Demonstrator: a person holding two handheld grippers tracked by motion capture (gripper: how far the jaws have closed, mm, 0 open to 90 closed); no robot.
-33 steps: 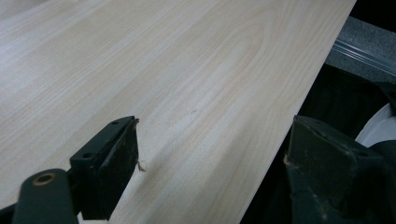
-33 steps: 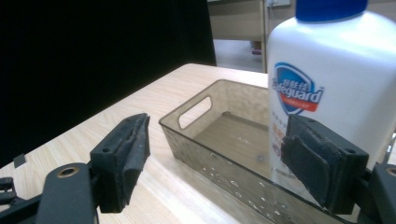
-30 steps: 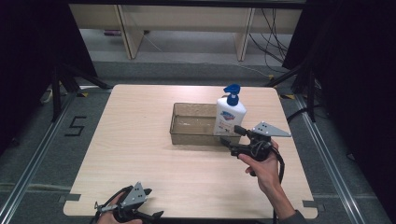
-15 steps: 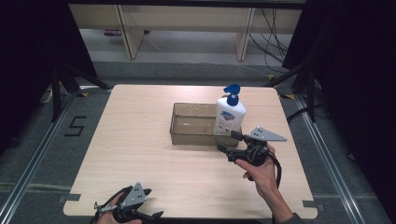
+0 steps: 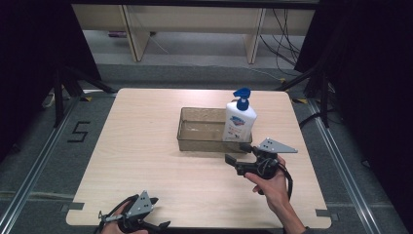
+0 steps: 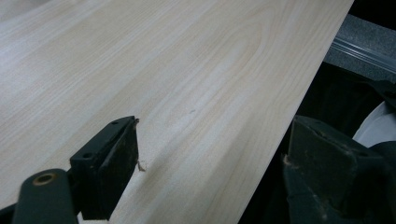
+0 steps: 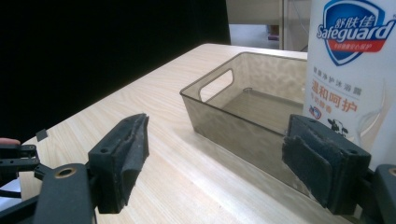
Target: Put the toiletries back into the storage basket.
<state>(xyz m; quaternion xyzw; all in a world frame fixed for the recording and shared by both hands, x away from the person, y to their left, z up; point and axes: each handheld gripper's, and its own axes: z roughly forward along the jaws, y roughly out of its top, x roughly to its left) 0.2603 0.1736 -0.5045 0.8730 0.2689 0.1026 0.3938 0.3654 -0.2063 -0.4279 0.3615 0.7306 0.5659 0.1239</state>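
1. Left gripper point(image 5: 160, 212): parked at the near left corner of the table point(image 5: 146, 161), in the same place as a second ago; spread wide over the table edge in the left gripper view point(image 6: 210, 140), holding nothing.
2. Soap bottle point(image 5: 239, 122): upright inside the right end of the clear tray point(image 5: 195, 139), against its near wall, unmoved over the last second; judged as set down and released.
3. Right gripper point(image 5: 236, 152): pulled back toward the near side and a little leftward from its earlier spot beside the bottle; now near the tray's front right corner, clear of it, with nothing between the widely parted pads point(image 7: 308, 163). Read as a retreat after placing, with the placing step apparently done.
4. Floor marking "5" point(image 5: 78, 131): left of the table, well apart from the work.
5. Tray interior: bare apart from the bottle.
6. Obstacles to any re-grasp: the tray's near wall point(image 7: 233, 135), standing between the right gripper point(image 7: 215, 135) and the bottle's lower body point(image 7: 355, 70); the blue pump head point(image 5: 242, 92) projecting on top.
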